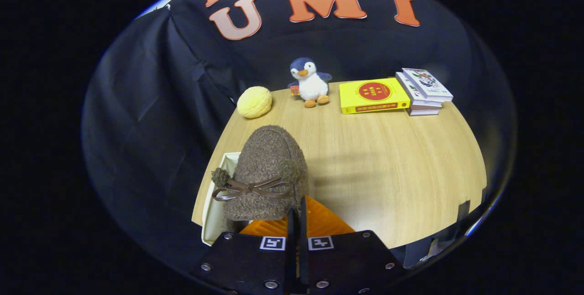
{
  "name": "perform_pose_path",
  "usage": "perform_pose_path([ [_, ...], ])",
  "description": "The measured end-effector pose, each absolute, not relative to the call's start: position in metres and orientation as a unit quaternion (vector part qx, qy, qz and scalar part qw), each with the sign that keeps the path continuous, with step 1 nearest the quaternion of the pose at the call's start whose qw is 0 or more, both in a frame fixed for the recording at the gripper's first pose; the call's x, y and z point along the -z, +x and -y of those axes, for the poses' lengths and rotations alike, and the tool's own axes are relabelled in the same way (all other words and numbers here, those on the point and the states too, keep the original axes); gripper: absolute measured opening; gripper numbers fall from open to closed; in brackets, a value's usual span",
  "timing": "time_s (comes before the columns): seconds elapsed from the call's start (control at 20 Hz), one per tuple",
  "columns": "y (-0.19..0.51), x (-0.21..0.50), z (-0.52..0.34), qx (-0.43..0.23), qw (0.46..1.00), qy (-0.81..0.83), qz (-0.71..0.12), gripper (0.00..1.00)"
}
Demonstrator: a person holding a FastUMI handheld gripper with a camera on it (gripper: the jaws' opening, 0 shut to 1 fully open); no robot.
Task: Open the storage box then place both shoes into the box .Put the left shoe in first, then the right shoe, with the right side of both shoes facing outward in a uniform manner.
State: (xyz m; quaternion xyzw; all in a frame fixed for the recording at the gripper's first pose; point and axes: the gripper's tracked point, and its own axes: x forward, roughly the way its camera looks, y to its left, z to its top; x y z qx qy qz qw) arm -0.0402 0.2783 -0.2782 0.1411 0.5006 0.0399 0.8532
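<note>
The hand-held gripper (296, 222) has its two fingers drawn almost together, and they appear to pinch the rear edge of a brown fuzzy shoe (269, 167), holding it just ahead of them with the toe pointing away. The shoe hangs over the open storage box (219, 194), whose pale wall shows to its left and whose orange lid (319, 222) lies just beneath the fingers. Which shoe of the pair this is cannot be told from here.

The shoe looks light and soft, with a woolly upper that would give under pressure and a thin leather bow (248, 189) with pompoms across the top. A grip on the firm rim of the heel opening seems the safest hold; the bow would likely slip or pull loose.

Farther out on the worktop (388, 163) sit a round yellow cushion (254, 101), a toy penguin (310, 83), a yellow book (373, 95) and a small stack of books (424, 90), all well apart from the box.
</note>
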Motion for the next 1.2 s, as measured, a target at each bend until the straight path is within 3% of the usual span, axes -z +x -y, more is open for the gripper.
perform_pose_path([
  [0.45,-0.052,0.349,-0.320,-0.026,0.824,0.052,-0.564,0.05],
  [0.8,-0.059,0.321,-0.325,-0.073,0.822,0.090,-0.557,0.35],
  [1.2,-0.024,0.240,-0.228,-0.079,0.900,0.089,-0.420,0.72],
])
